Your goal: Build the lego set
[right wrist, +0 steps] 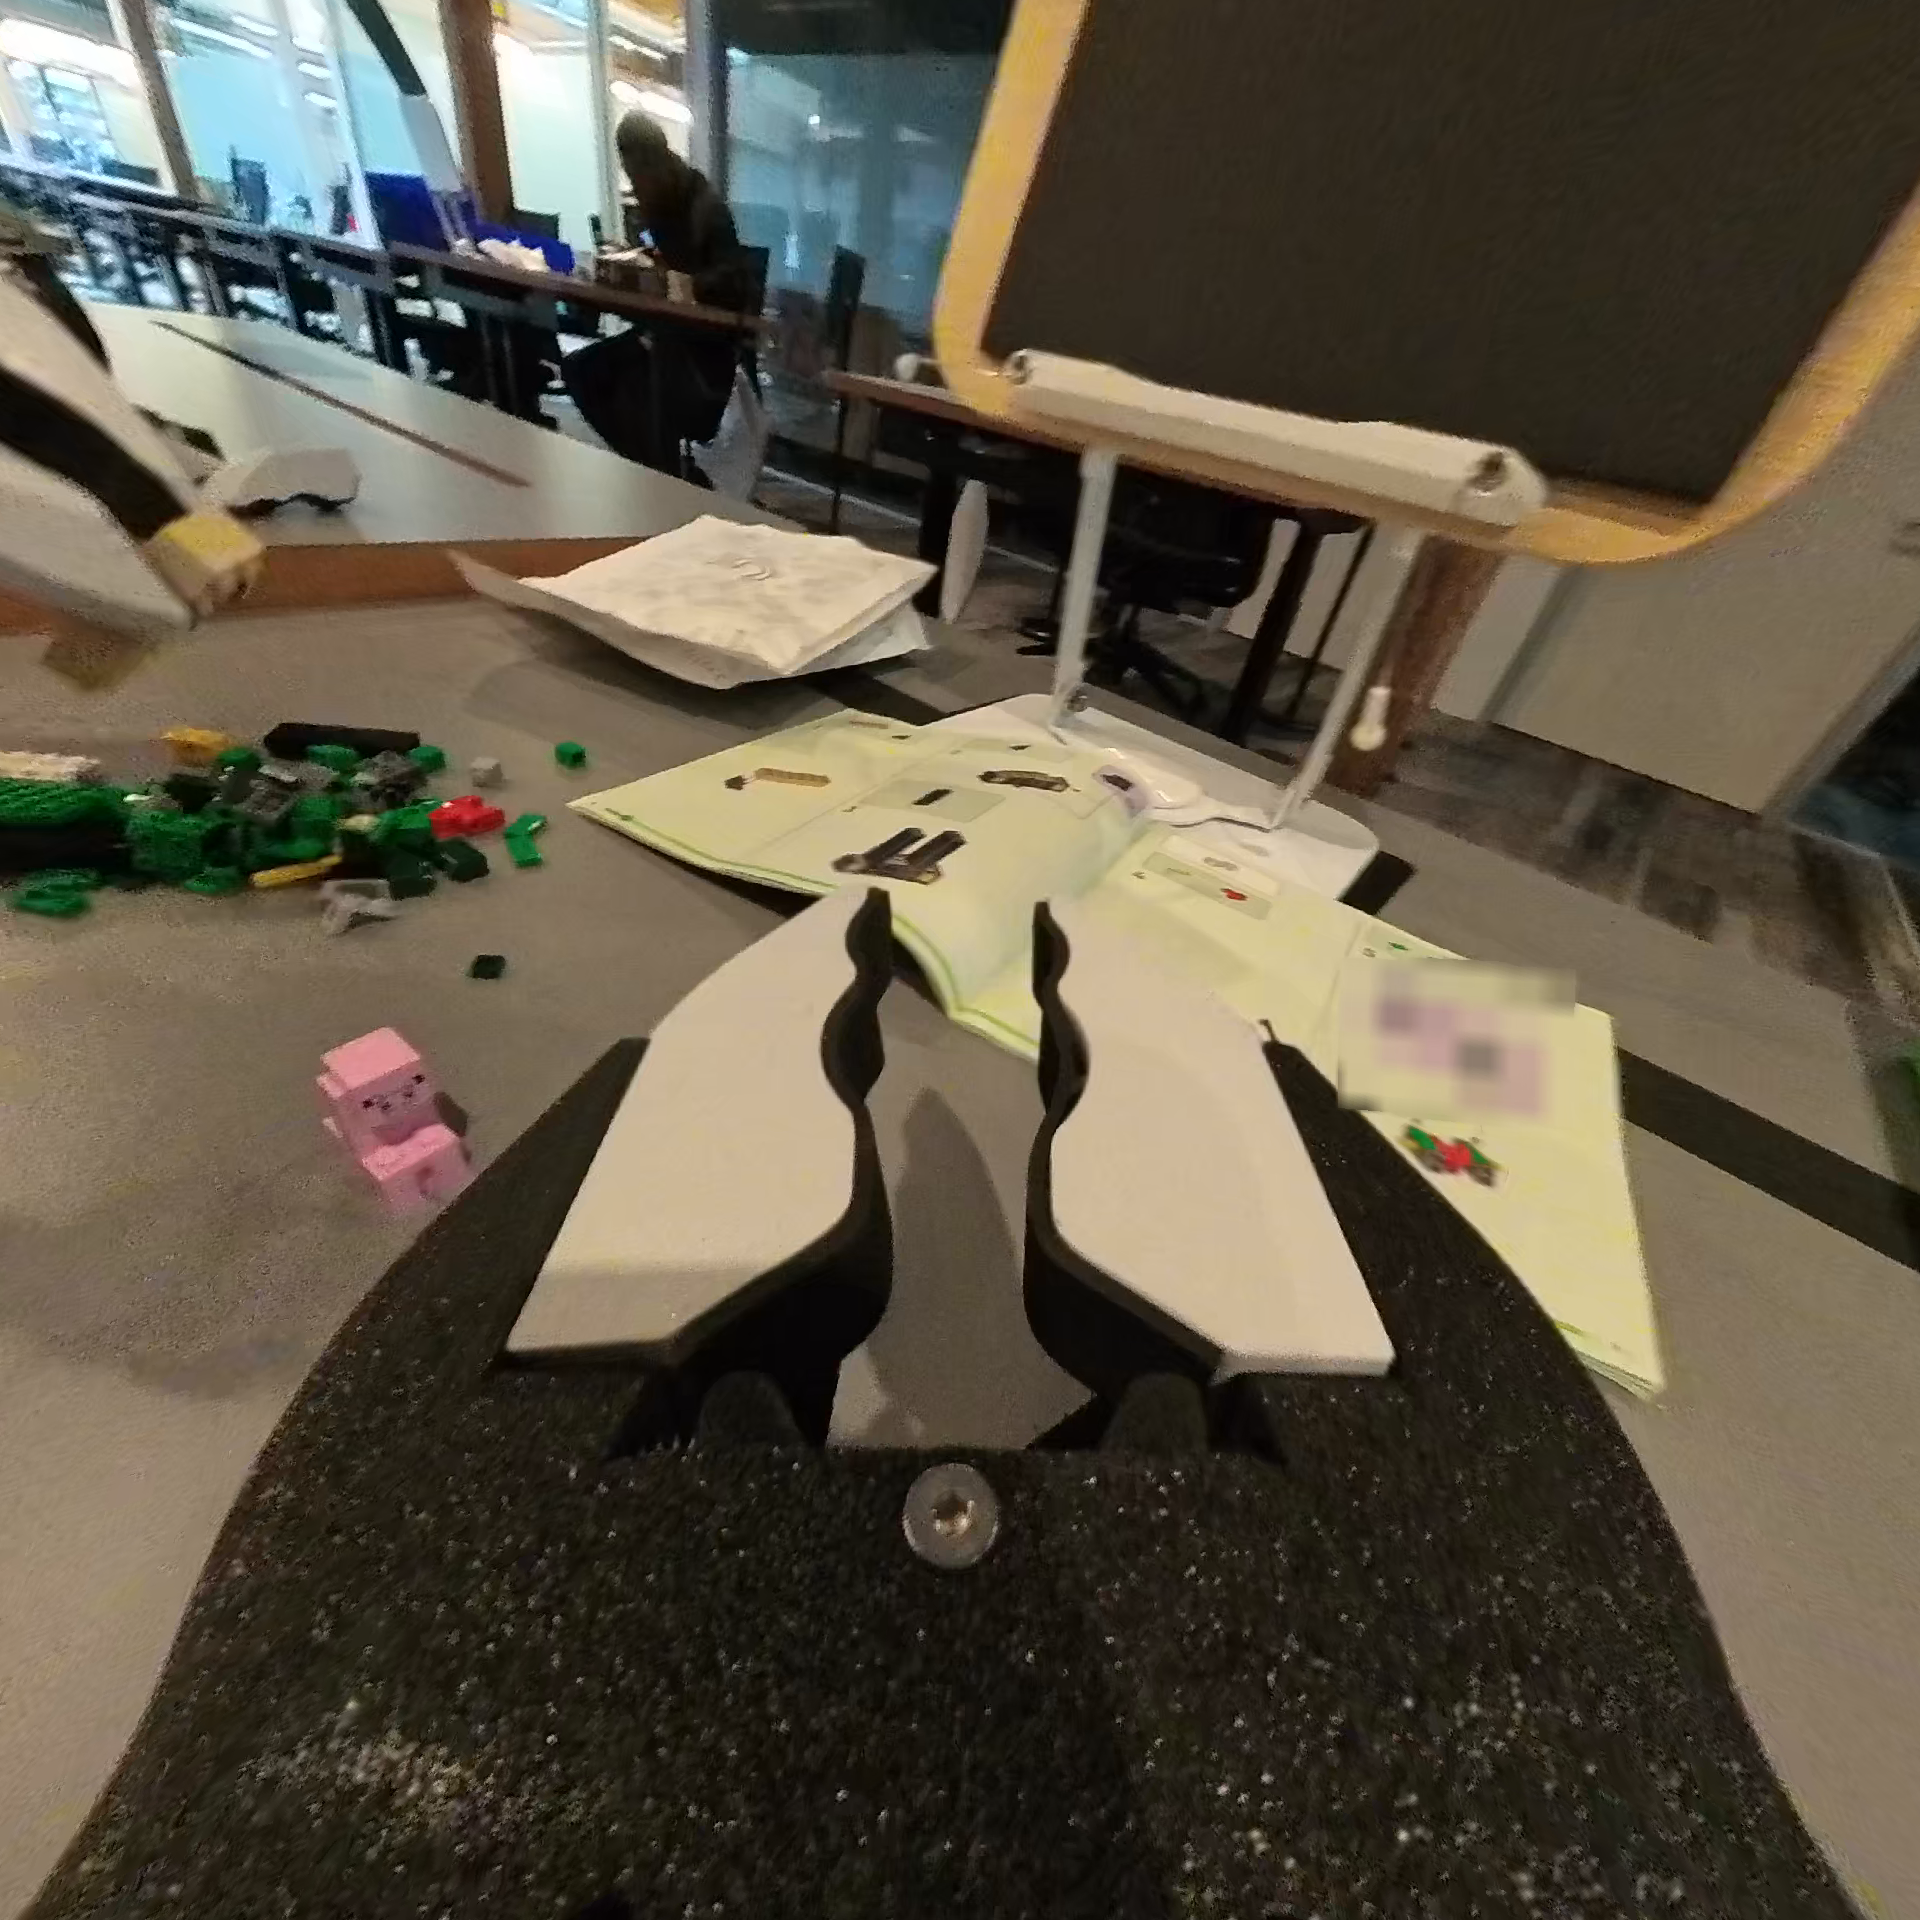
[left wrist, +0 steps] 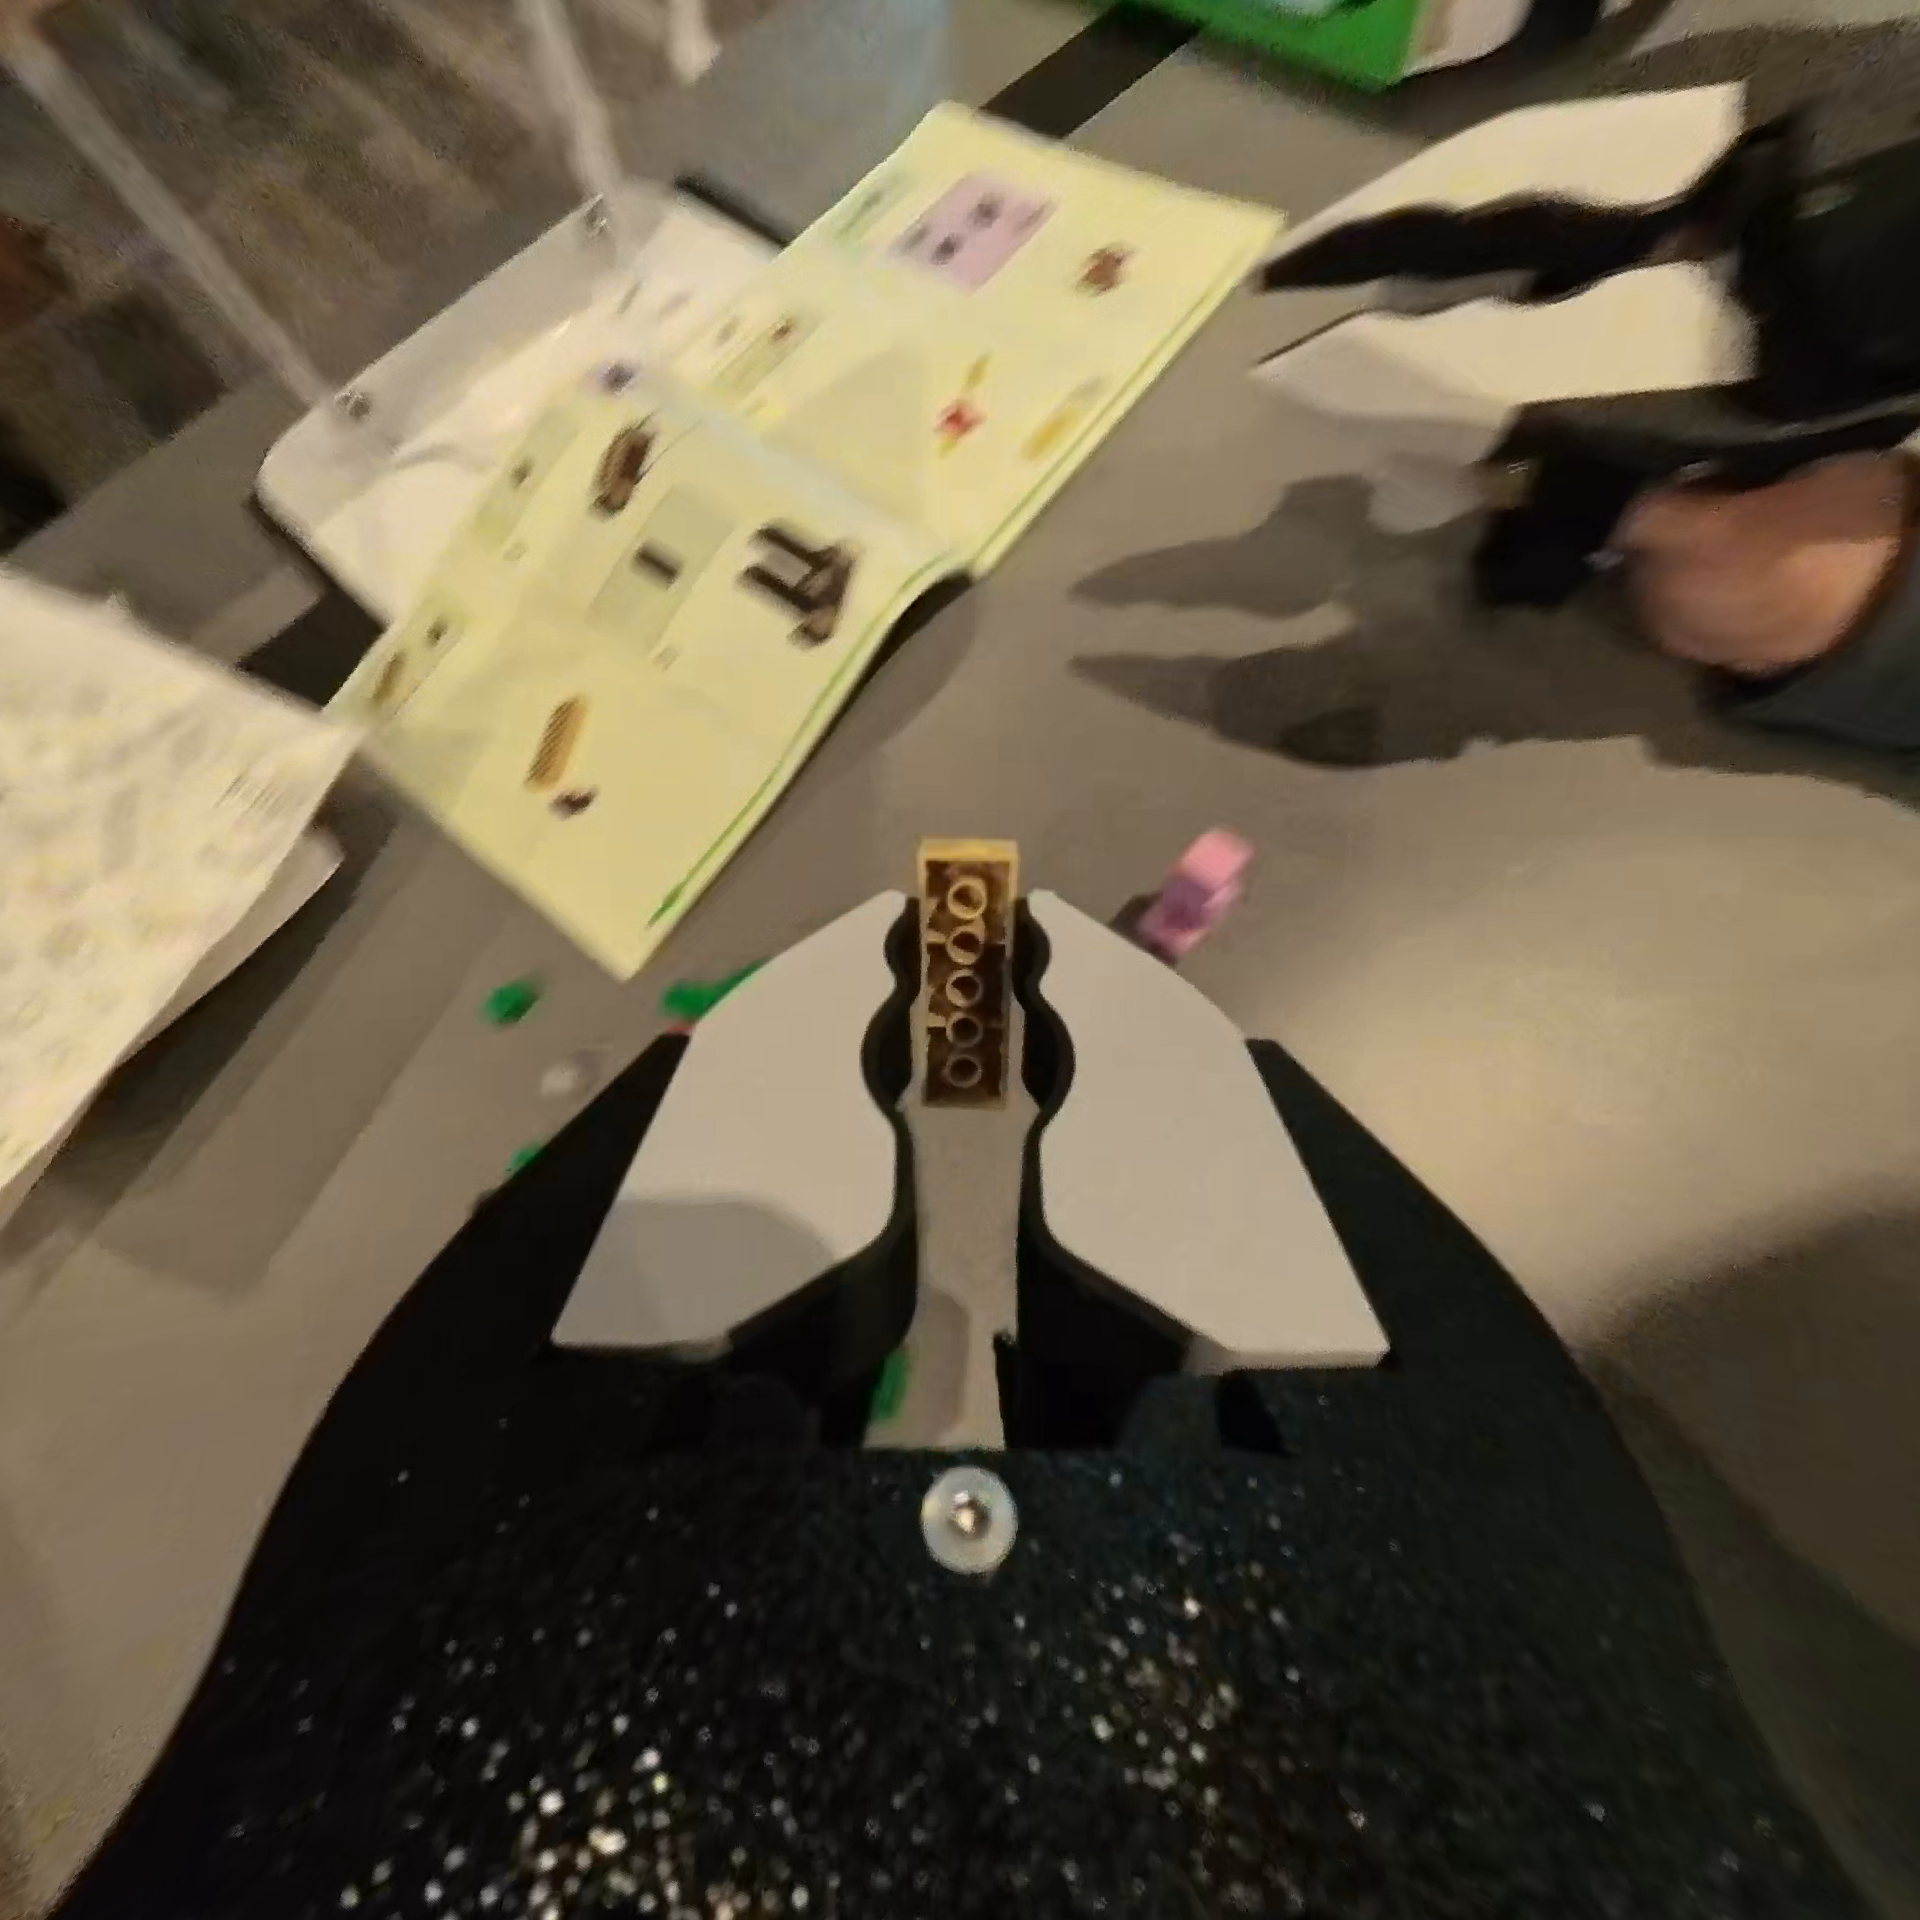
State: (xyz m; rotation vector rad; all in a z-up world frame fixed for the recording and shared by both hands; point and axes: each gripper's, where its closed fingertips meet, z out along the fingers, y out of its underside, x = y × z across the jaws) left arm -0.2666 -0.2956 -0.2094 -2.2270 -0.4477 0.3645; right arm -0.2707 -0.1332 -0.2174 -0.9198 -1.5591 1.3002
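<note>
Left tool (left wrist: 968, 914): pinching a tan brick (left wrist: 964, 977) between its white fingers, held above the counter; the brick's hollow underside with its row of round tubes faces the left wrist camera, and its far end pokes out past the fingertips.
Left tool from the right wrist view (right wrist: 156, 551): comes in at the upper left edge, the tan brick (right wrist: 208, 556) showing at its tip, raised well above the loose pieces.
Right tool (right wrist: 961, 914): fingers spread apart, nothing between them, hovering over the near edge of the instruction booklet (right wrist: 1039, 862).
Right tool from the left wrist view (left wrist: 1309, 270): blurred, at the upper right, with a hand (left wrist: 1766, 561) below it.
Counter (right wrist: 208, 1226): grey, carrying everything listed here.
Instruction booklet, left wrist view (left wrist: 831, 499): lies open, pale green pages, beyond the left tool.
Loose bricks (right wrist: 260, 821): a pile, mostly green and black with some red, yellow and grey, at the left, well apart from the booklet.
Pink pig figure (right wrist: 395, 1117): stands alone on the counter, just left of the right tool; in the left wrist view (left wrist: 1195, 899) it sits just right of the held brick.
White paper bag (right wrist: 727, 603): lies crumpled beyond the booklet.
White stand (right wrist: 1195, 748): its base is under the booklet's far edge.
</note>
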